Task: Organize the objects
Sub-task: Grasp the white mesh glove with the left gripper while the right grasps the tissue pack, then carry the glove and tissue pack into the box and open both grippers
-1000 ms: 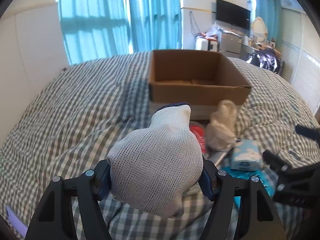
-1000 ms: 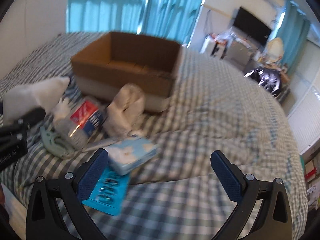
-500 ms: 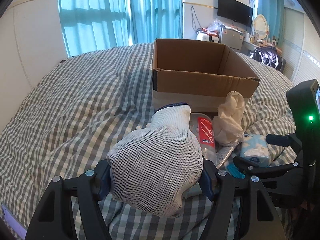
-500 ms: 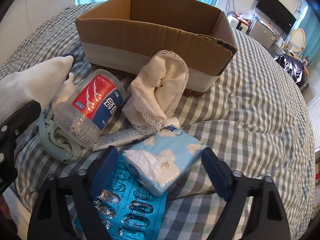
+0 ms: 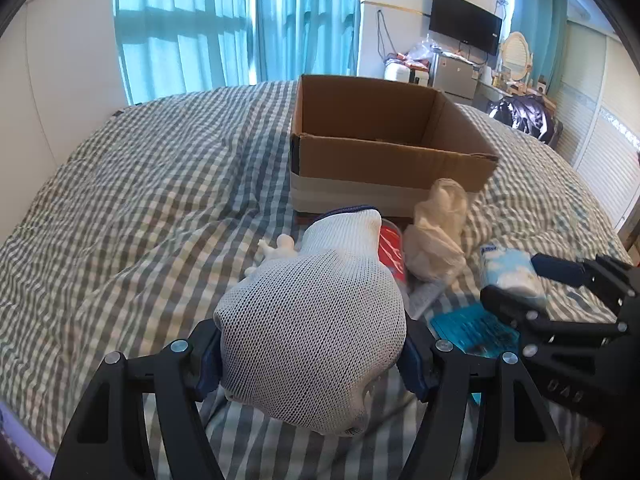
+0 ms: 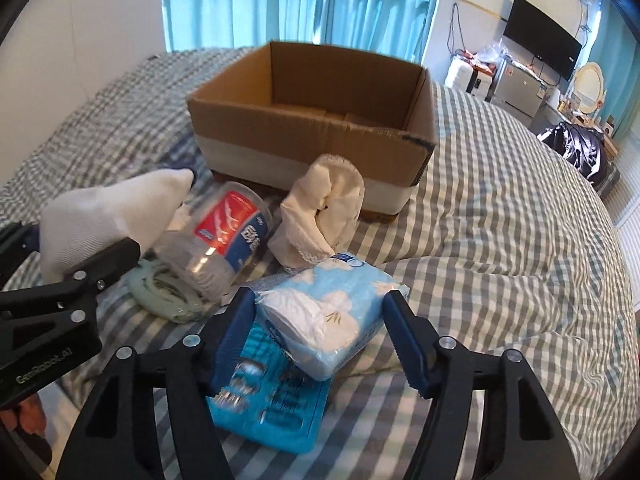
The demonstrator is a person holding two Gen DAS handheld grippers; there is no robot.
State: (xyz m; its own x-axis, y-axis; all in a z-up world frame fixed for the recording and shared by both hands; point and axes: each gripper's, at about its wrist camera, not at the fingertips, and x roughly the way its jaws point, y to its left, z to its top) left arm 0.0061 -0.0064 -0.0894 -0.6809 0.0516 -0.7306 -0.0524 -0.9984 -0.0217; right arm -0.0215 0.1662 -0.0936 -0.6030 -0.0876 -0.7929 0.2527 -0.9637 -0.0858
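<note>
On the checked bedspread [image 5: 140, 208], our left gripper [image 5: 312, 356] clamps the white knit glove [image 5: 316, 320]; our right gripper [image 6: 320, 336] straddles the pale-blue tissue pack [image 6: 336, 316], closure unclear, brown cardboard box [image 6: 316, 120] at twelve o'clock.

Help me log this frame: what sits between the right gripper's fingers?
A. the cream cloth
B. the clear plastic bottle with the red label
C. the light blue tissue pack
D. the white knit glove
C: in the right wrist view the right gripper has its blue pads on either side of the light blue tissue pack, lying partly on the blister pack; whether the pads already press on it cannot be told.
</note>
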